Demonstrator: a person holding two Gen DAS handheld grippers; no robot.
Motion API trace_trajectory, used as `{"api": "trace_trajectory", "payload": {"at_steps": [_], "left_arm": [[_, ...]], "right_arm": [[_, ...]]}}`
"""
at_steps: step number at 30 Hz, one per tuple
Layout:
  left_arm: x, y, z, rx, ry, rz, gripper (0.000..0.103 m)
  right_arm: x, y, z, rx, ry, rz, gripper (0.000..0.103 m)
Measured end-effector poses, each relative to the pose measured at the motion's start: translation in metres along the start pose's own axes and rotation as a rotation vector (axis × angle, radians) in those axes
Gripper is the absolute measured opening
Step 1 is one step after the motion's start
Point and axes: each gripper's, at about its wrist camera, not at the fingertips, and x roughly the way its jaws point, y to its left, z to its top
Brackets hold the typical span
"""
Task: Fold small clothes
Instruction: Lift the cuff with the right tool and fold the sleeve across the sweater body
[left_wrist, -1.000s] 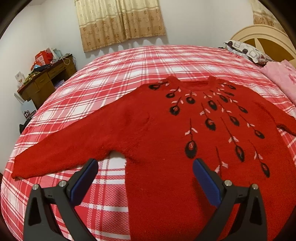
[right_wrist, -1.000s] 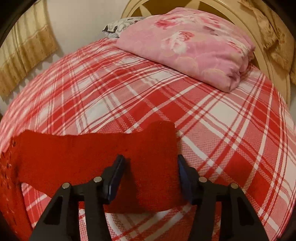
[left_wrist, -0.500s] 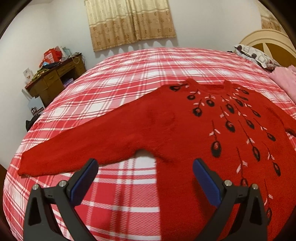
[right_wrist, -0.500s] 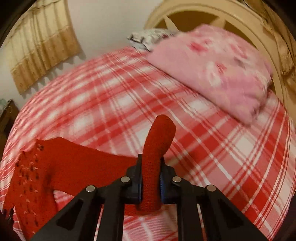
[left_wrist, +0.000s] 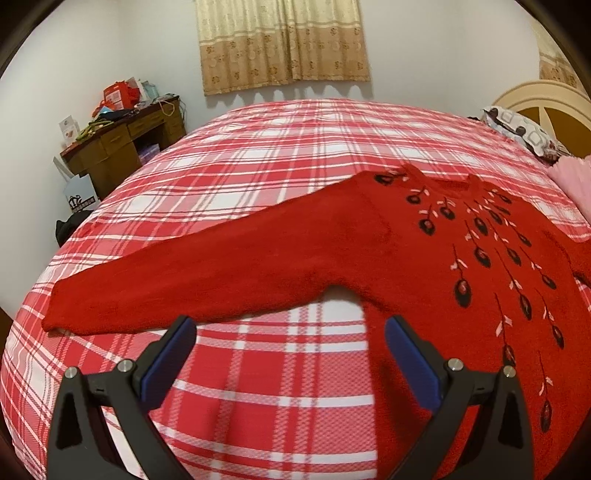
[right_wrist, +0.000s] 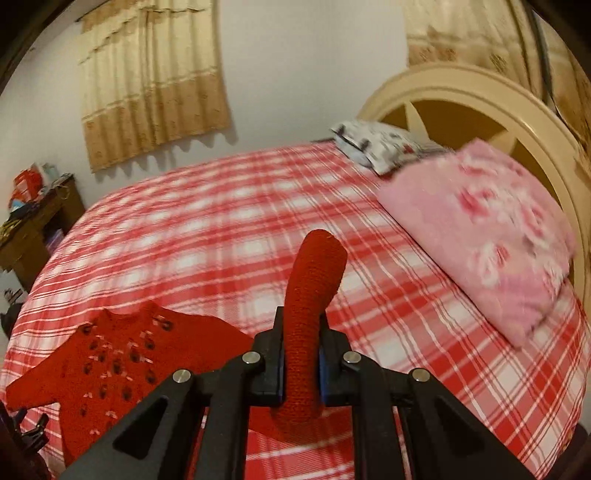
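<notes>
You have the sweater (left_wrist: 424, 258) lying flat on the bed (left_wrist: 295, 155), its sleeve (left_wrist: 177, 291) stretching left just beyond your left gripper (left_wrist: 291, 336), the desk (left_wrist: 125, 147) far left by the wall, pillow (left_wrist: 524, 133) and folded blanket (right_wrist: 491, 236) far right against the headboard (right_wrist: 461, 96).

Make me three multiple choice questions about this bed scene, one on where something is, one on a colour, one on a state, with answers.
1. Where does the pink folded blanket lie?
A. by the headboard
B. on the desk
C. on the sweater

2. What colour is the sweater?
A. blue
B. red
C. green

3. What is the right hand-held gripper doing?
A. standing open and empty
B. gripping a pillow
C. clamped on the sweater's sleeve

Answers: 1 A, it sits beside the cream headboard. 2 B, red knit throughout. 3 C, red cuff sticks up between its pads.
</notes>
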Motion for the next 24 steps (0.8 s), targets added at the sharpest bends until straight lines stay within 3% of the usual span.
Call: {"api": "trace_trajectory", "payload": {"at_steps": [10,24], "left_arm": [[-0.001,0.025,-0.005,-0.043,-0.005,0.007,0.103],[-0.001,0.049,-0.013,-0.091,0.001,0.004,0.103]], "right_arm": [[-0.044,0.079,0.042,-0.132,-0.111,0.08,0.012],[-0.07,0.2,0.051,-0.3,-0.171,0.24,0.012]]}}
